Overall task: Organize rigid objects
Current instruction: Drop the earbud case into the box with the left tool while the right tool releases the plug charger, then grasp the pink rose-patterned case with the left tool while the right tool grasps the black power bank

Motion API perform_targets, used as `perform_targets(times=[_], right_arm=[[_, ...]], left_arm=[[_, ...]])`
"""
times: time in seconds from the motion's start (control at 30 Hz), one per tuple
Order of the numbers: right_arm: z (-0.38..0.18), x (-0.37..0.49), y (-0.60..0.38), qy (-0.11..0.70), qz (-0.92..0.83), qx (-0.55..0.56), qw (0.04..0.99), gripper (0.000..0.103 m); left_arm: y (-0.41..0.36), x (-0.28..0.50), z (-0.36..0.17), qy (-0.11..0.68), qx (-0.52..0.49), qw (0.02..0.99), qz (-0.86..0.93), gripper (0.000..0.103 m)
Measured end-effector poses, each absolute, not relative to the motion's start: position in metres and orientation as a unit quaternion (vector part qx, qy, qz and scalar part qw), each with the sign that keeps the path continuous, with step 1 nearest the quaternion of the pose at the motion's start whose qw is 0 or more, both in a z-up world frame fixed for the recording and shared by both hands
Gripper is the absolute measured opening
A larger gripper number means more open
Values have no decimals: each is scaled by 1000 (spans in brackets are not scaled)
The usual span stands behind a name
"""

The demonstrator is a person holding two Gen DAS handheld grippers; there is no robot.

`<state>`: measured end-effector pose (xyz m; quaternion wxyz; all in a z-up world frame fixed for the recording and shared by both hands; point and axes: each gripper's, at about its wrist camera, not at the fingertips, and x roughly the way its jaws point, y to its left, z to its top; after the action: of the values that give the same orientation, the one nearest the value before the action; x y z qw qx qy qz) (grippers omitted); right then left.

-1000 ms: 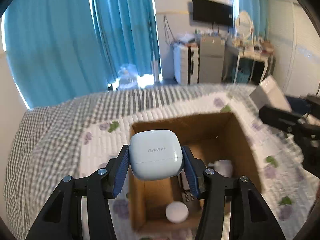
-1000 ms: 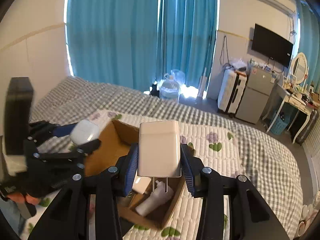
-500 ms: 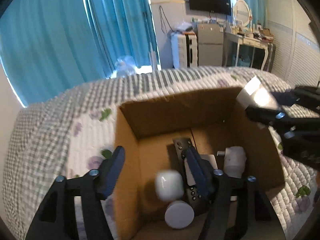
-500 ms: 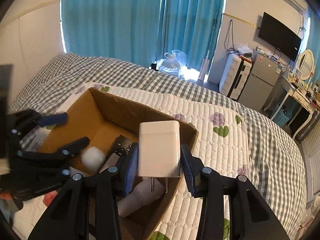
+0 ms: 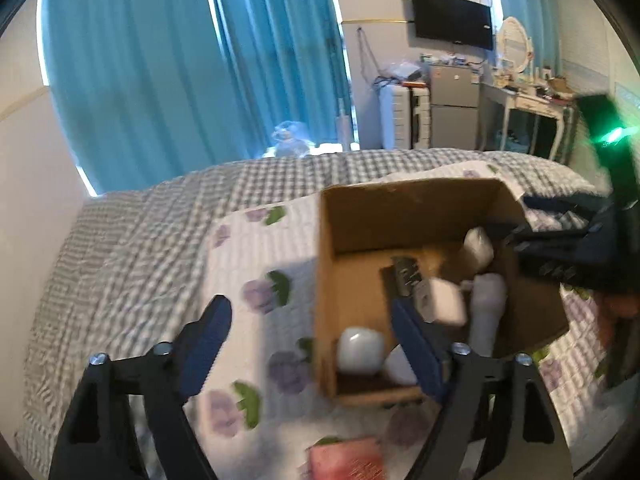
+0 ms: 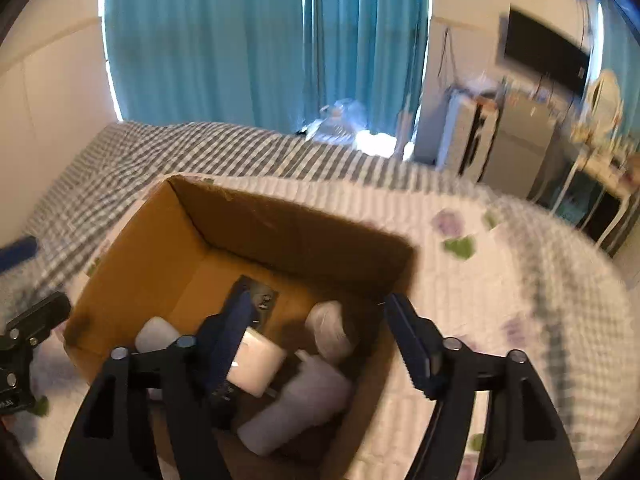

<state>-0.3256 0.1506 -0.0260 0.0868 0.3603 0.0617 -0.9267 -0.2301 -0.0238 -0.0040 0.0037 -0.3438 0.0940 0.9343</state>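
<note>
An open cardboard box (image 5: pixel 360 208) (image 6: pixel 132 256) sits on the floral quilt. Inside lie the white earbud case (image 5: pixel 360 350) (image 6: pixel 156 334), a white charger block (image 5: pixel 444 306) (image 6: pixel 256 366), a white bottle (image 5: pixel 486 312) (image 6: pixel 296 404), a black remote (image 5: pixel 404 276) (image 6: pixel 260 300) and a round white item (image 5: pixel 400 368). My left gripper (image 5: pixel 316 344) is open and empty, over the box's left wall. My right gripper (image 6: pixel 320 342) is open and empty above the box; it shows in the left wrist view (image 5: pixel 560 248) at the box's right side.
A red-pink packet (image 5: pixel 346 462) lies on the quilt near the front edge. The checked bedspread (image 5: pixel 160 216) extends left and back. Blue curtains (image 6: pixel 264 40), a water jug (image 5: pixel 290 144), a fridge and a desk stand beyond the bed.
My left gripper opened and dropped the earbud case into the box, then shifted left. My right gripper opened and released the white charger block into the box.
</note>
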Motion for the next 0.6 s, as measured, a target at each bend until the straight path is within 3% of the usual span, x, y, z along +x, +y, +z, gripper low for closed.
perform_targets(times=[0.07, 0.13, 0.3, 0.4, 0.6], right_arm=[[-11, -311, 153, 69, -932, 346, 86, 73], [6, -293, 160, 58, -936, 340, 74, 82], [27, -230, 168, 38, -942, 330, 49, 96], [12, -193, 170, 32, -941, 334, 33, 101], [-53, -180, 166, 28, -917, 396, 30, 101]], left_arm=[[-31, -215, -1, 92, -340, -1, 936, 87], [-38, -196, 3, 76, -338, 0, 938, 91], [-47, -161, -13, 42, -339, 10, 940, 101], [-40, -157, -37, 45, -366, 21, 929, 102], [-27, -163, -108, 78, -439, 13, 895, 102]])
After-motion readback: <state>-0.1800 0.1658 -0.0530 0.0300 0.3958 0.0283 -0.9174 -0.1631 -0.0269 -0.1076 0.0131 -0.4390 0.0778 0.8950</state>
